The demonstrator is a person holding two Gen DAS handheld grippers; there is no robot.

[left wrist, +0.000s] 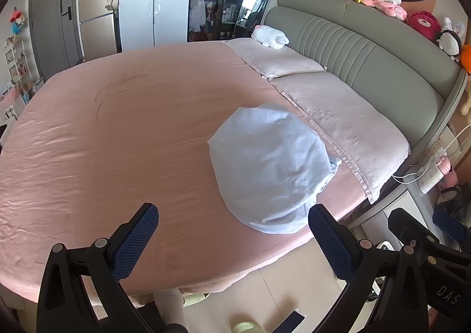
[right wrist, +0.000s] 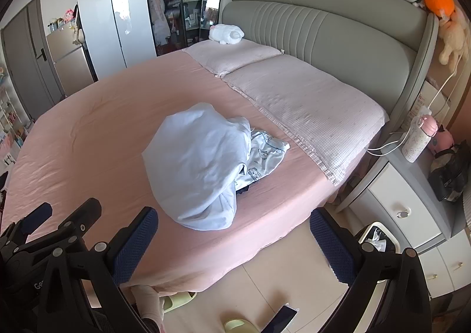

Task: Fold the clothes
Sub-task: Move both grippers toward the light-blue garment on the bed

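A pale blue garment (left wrist: 270, 168) lies crumpled in a heap on the pink bed sheet (left wrist: 117, 127), near the bed's front edge and beside the pillows. In the right wrist view the heap (right wrist: 197, 165) shows a printed piece with small cartoon figures (right wrist: 265, 156) sticking out at its right. My left gripper (left wrist: 232, 233) is open and empty, held above the bed's front edge just short of the heap. My right gripper (right wrist: 234, 237) is open and empty, also short of the heap, over the bed edge and floor. The left gripper shows at the lower left of the right wrist view (right wrist: 61, 221).
Two pinkish pillows (right wrist: 303, 103) lie against the grey headboard (right wrist: 338, 35). A white plush (right wrist: 226, 33) sits on the far pillow. A white nightstand (right wrist: 406, 203) with a pink bottle (right wrist: 419, 138) stands at the right. Slippers (right wrist: 235, 325) lie on the floor below.
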